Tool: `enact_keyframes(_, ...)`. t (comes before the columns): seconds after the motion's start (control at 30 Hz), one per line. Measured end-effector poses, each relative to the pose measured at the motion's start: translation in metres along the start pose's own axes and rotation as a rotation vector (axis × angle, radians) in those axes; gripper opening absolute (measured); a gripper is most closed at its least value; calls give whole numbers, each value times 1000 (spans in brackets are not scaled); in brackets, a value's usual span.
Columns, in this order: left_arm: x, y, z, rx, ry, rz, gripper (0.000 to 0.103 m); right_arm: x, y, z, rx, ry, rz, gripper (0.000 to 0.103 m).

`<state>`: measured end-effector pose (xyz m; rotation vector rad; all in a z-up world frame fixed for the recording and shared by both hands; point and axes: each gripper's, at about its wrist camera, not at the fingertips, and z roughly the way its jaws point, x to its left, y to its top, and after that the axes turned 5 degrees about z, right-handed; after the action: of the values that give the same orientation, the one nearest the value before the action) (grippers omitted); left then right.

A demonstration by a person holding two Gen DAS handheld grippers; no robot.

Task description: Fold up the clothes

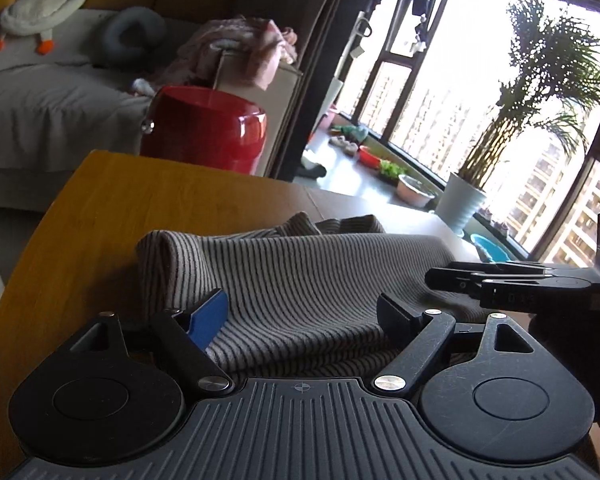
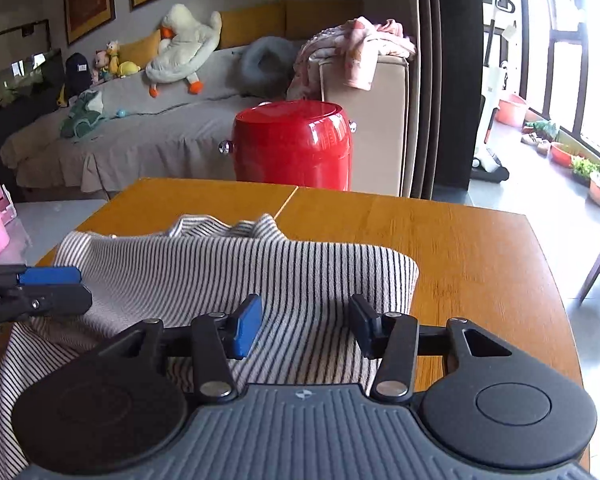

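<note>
Wood makes up the table [image 2: 480,248], which is orange-brown with a thin seam running across it toward the far side. On the near part of the table lies a striped garment [image 2: 228,276], white with thin dark lines, bunched up along its far edge. The left gripper [image 1: 300,316] has its two fingers spread wide apart over the cloth, holding nothing. The right gripper [image 2: 306,326] is spread wide too, with the stripes showing between its blue pad and its black pad. Each gripper shows up at the edge of the other one's view, close above the cloth. Behind the table stands a shiny red round bin [image 2: 294,146]. Farther back is a long sofa [image 2: 140,136] with a grey cover. A big white stuffed goose [image 2: 184,46] with orange feet rests on it, near some small toys and a grey ring pillow [image 2: 266,62]. A pink blanket [image 2: 352,50] hangs over the sofa's right end. On the far right, tall windows [image 1: 432,92] let in bright light, and a leafy green plant [image 1: 540,80] grows in a white pot [image 1: 460,204].
</note>
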<state>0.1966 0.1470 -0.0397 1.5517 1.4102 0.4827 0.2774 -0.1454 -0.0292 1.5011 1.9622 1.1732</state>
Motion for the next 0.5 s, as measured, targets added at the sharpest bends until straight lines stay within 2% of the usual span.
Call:
enact_keyframes(0.13,-3,-6,13,22,-4,17,89,23,26,14,-47,19,-97,50)
enact_keyframes(0.27,-1,-8,11,9,-11,4,90,30,35,60,17,-2,-101,50)
enact_keyframes(0.37,2,-9,8,-1,-15,-10,91,21,33,87,106,15,-26,51)
enact_keyframes(0.5,5,-7,9,-7,-29,-20,93,17,33,89,132,27,-9,49)
